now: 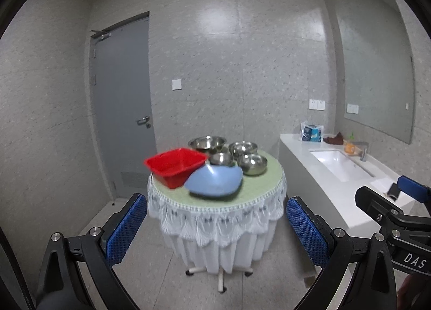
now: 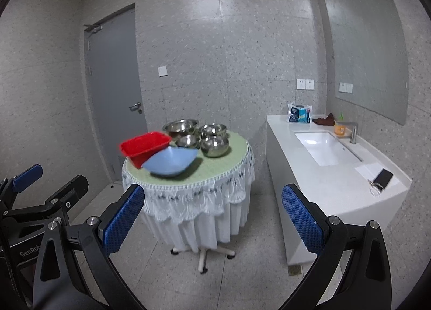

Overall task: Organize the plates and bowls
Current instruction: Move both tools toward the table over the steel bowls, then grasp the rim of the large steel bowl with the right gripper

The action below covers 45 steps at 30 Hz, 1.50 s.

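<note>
On the round worktop point(image 1: 258, 194): red square bowl point(image 1: 176, 166) at left edge, blue bowl point(image 1: 214, 181) touching it at the near edge, four steel bowls point(image 1: 243, 155) clustered behind. Left gripper point(image 1: 216, 229) and right gripper point(image 2: 212, 222) spread, empty, well short of the worktop.

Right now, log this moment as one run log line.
phase: approach | left gripper: open, empty | right gripper: open, empty | table: red bowl, blue bowl, four steel bowls, untouched
</note>
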Motion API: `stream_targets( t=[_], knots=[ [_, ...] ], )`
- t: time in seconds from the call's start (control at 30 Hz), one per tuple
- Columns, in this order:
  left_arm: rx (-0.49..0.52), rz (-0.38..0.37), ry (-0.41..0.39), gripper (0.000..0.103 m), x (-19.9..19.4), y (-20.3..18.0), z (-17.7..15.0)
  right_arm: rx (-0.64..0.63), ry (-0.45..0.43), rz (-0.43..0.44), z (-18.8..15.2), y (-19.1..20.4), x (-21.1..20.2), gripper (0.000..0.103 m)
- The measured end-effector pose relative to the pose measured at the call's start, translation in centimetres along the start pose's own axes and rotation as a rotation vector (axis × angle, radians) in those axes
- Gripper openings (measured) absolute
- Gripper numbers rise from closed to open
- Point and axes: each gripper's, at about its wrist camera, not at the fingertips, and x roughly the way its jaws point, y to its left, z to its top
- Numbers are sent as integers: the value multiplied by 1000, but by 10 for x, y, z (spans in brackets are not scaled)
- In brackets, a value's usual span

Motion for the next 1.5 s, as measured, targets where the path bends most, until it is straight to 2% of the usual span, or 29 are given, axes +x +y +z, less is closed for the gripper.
stream_targets(
  t=[0.2,0.37,0.53,0.63,0.77,0.9,0.97,1.2,1.37,1.5],
  knots=[
    [9,-17,-26,102,109,39,41,12,-19,0,36,18,75,103],
    [22,-19,6,102,194,57,70,14,-5,18,65,26,136,103],
    [16,13,26,102,266,56,102,-11,30,52,95,36,203,103],
    [7,10,71,102,318,55,123,-18,49,89,110,37,244,103],
    [16,34,118,102,406,55,160,-17,94,164,138,34,318,103],
    [-28,24,193,102,506,59,201,-31,152,225,168,29,394,103],
    [-40,51,230,102,559,60,221,-41,179,249,184,27,437,103],
    [-92,84,404,102,745,70,269,-68,358,295,221,26,591,103],
    [-130,112,560,102,872,86,277,-101,484,298,226,36,690,103],
    [-172,147,679,100,966,103,276,-124,590,297,214,46,759,103]
  ],
)
